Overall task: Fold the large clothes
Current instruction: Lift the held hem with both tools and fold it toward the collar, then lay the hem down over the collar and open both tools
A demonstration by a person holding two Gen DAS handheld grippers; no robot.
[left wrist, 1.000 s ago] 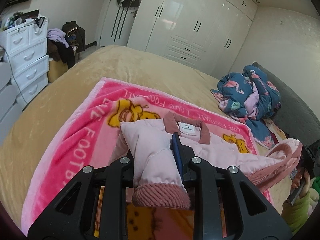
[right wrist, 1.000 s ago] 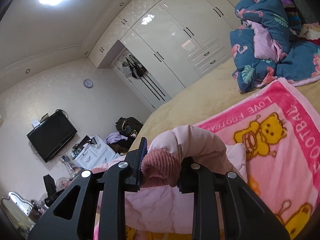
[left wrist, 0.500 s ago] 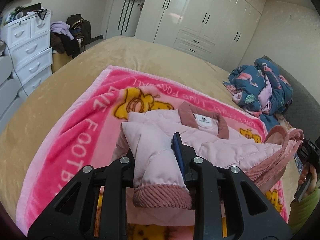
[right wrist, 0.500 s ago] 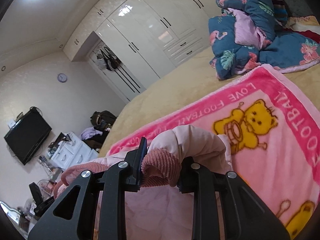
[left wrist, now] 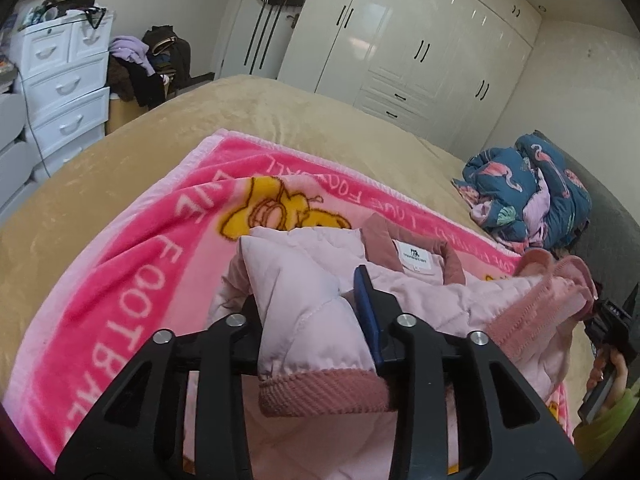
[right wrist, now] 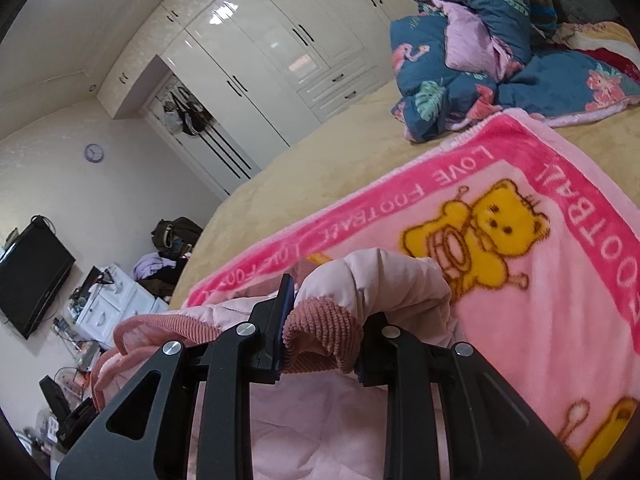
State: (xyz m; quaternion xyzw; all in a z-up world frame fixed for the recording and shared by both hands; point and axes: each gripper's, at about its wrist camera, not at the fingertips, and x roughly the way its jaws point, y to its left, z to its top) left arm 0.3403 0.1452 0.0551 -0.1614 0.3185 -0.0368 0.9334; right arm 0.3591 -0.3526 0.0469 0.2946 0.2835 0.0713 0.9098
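A pale pink padded jacket (left wrist: 420, 292) lies on a pink cartoon blanket (left wrist: 140, 280), its darker collar and white label (left wrist: 416, 256) facing me. My left gripper (left wrist: 306, 292) has one sleeve between its jaws, the ribbed cuff (left wrist: 320, 394) hanging back over the crossbar. Its jaws are opening, and the puffy fabric still fills the gap against the blue pad (left wrist: 366, 312). My right gripper (right wrist: 328, 300) is shut on the other sleeve's ribbed cuff (right wrist: 324, 344), low over the blanket (right wrist: 560, 280). In the left wrist view that sleeve end is bunched at the right, near a hand in a green sleeve (left wrist: 608, 416).
The blanket covers part of a tan bed (left wrist: 280, 120). A blue flamingo quilt (left wrist: 532, 192) is heaped at the bed's far right. White drawers (left wrist: 64, 92) and a clothes pile (left wrist: 148, 64) stand left of the bed, white wardrobes (left wrist: 420, 40) behind, a wall TV (right wrist: 32, 276).
Both grippers have sunk toward the blanket, carrying the sleeves down with them. The left jaws stand a little wider around the sleeve. The right grip looks the same.
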